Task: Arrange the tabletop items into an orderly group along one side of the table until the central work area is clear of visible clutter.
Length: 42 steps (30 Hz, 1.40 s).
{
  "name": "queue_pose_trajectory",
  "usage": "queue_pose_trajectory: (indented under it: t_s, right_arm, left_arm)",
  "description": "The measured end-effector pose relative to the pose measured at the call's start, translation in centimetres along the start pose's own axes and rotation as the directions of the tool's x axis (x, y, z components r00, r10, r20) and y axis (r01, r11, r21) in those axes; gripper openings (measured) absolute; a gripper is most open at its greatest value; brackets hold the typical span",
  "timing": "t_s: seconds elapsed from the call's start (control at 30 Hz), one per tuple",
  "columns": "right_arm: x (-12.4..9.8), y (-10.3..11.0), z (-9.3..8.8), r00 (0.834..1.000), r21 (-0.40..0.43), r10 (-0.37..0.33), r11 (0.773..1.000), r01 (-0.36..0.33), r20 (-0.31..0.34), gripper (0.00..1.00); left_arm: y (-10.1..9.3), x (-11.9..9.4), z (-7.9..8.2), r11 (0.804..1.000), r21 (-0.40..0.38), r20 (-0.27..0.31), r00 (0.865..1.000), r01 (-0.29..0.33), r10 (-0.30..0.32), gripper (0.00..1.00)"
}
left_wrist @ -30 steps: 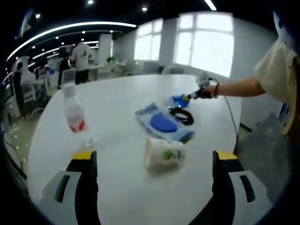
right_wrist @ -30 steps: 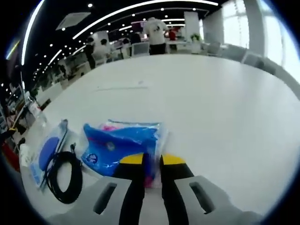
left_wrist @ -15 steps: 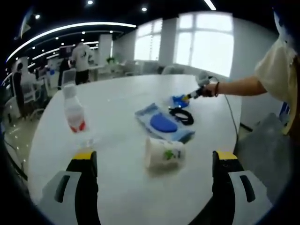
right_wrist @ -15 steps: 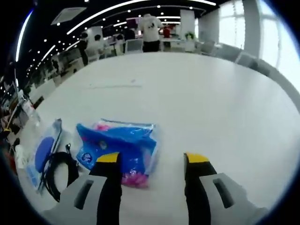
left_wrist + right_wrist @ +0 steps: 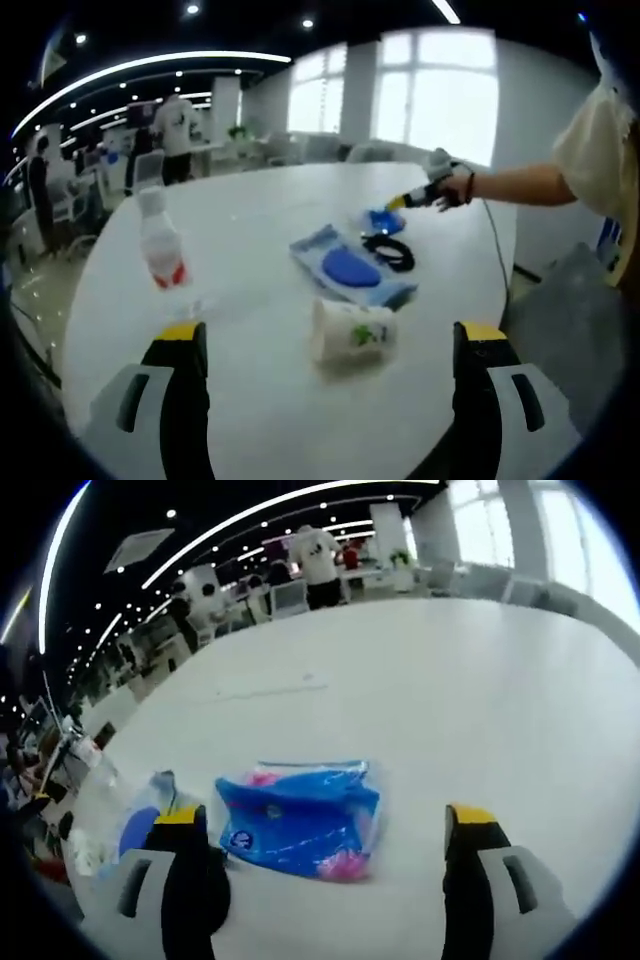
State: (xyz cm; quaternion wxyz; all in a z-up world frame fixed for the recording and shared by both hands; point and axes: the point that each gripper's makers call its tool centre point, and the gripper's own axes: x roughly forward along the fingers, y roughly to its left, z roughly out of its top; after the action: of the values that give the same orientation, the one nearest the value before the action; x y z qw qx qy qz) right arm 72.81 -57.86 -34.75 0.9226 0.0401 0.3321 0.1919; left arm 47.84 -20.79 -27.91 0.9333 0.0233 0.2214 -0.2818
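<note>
Between the right gripper [image 5: 325, 825]'s spread jaws, just ahead and apart from both, the blue packet [image 5: 300, 818] lies flat on the white table [image 5: 480, 700], long axis crosswise to the jaws. From the left gripper [image 5: 325, 335], also spread and holding nothing, a paper cup [image 5: 352, 331] lies tipped on its side, mouth leftward.
</note>
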Motion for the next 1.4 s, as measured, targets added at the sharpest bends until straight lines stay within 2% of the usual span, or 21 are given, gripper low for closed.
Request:
queue_pose_trajectory:
  t_s: [0.27,0.43,0.6,0.77,1.03,1.17,1.27,1.4]
  right_arm:
    - [-0.9,3.0,0.8,0.999,-0.018,0.05,0.999,-0.049,0.009,0.99]
    - [-1.5,5.2,1.1,0.997,-0.068,0.077,0.995,-0.077,0.008,0.99]
    - [-2.1,7.7,1.2,0.991,-0.08,0.136,0.988,-0.135,0.007,0.99]
    - [-2.7,10.3,0.9,0.984,-0.133,0.178,0.975,-0.177,-0.005,0.99]
    - [-3.2,15.9,-0.1,0.957,-0.164,0.288,0.943,-0.29,-0.033,0.99]
    - [-3.4,19.4,-1.0,0.929,-0.174,0.364,0.913,-0.369,-0.06,0.99]
    - [-3.6,21.4,-1.5,0.916,-0.197,0.395,0.895,-0.4,-0.07,0.99]
    - [-3.9,24.0,-2.1,0.889,-0.205,0.449,0.865,-0.458,-0.089,0.99]
  left_arm:
    - [-0.2,-0.2,0.4,1.0,0.006,0.017,1.0,0.006,-0.007,1.0]
    - [-0.3,-0.2,0.6,1.0,0.007,0.021,1.0,0.012,-0.012,1.0]
    - [-0.3,-0.5,0.7,1.0,0.008,0.029,1.0,0.009,-0.009,1.0]
    - [-0.4,-0.5,0.5,1.0,0.007,0.019,1.0,0.012,-0.012,1.0]
    - [-0.8,-0.4,0.7,1.0,0.016,0.019,1.0,0.023,-0.023,1.0]
    - [-0.7,-0.6,0.6,1.0,0.016,0.019,1.0,0.021,-0.021,1.0]
    - [-0.5,-0.7,0.6,1.0,0.013,0.02,1.0,0.014,-0.015,1.0]
    - [-0.3,-0.9,0.6,1.0,0.011,0.022,1.0,0.008,-0.008,1.0]
